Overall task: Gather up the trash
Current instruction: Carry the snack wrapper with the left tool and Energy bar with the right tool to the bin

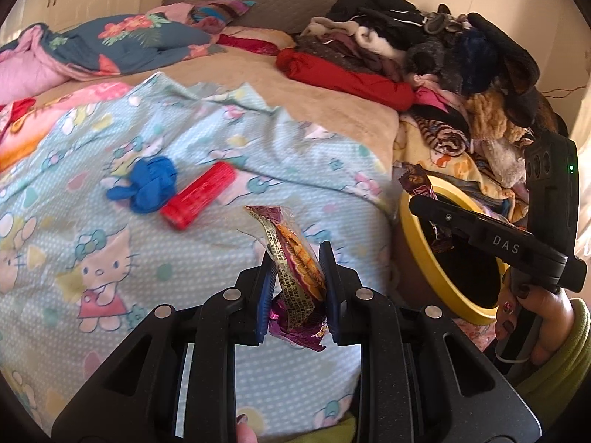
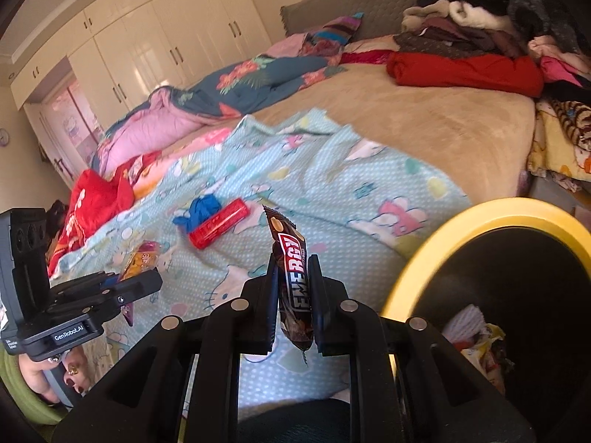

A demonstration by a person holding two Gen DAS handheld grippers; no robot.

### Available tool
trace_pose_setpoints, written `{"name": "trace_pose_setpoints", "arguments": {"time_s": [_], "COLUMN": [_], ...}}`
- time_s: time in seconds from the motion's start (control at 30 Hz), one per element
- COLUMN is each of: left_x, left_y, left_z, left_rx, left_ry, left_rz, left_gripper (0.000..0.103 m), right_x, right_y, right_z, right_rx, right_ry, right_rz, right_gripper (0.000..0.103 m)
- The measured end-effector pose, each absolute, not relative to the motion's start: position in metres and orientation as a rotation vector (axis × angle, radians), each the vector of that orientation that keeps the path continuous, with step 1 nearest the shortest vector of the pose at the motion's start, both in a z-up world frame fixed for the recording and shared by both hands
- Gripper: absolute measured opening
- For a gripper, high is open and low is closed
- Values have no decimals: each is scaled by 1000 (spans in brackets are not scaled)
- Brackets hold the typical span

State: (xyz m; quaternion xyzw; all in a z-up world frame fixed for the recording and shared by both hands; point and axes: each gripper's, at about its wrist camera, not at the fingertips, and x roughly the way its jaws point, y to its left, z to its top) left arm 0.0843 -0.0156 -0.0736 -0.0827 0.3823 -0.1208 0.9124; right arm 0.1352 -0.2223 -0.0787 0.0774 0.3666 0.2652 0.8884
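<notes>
Progress partial: left gripper fingers clamp a purple snack wrapper, right gripper fingers clamp an Energy bar wrapper beside the yellow-rimmed bin already holding scraps; blue glove and red tube remain on the bed.

Right gripper clamping energy bar wrapper, yellow-rimmed bin beside

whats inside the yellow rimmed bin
In the bin, white crumpled paper and a yellow wrapper lie near the bottom. The rest is dark, and the rim hides the near side.
</notes>
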Motion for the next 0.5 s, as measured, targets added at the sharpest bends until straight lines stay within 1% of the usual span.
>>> {"name": "trace_pose_setpoints", "arguments": {"time_s": [0.5], "left_x": [93], "left_y": [-66], "left_z": [-53], "left_rx": [-162], "left_ry": [745], "left_rz": [-337], "left_gripper": [17], "right_x": [131], "right_y": [-284], "right_z": [-68], "right_rx": [247], "right_ry": [725], "right_rz": [456], "right_gripper": [15]}}
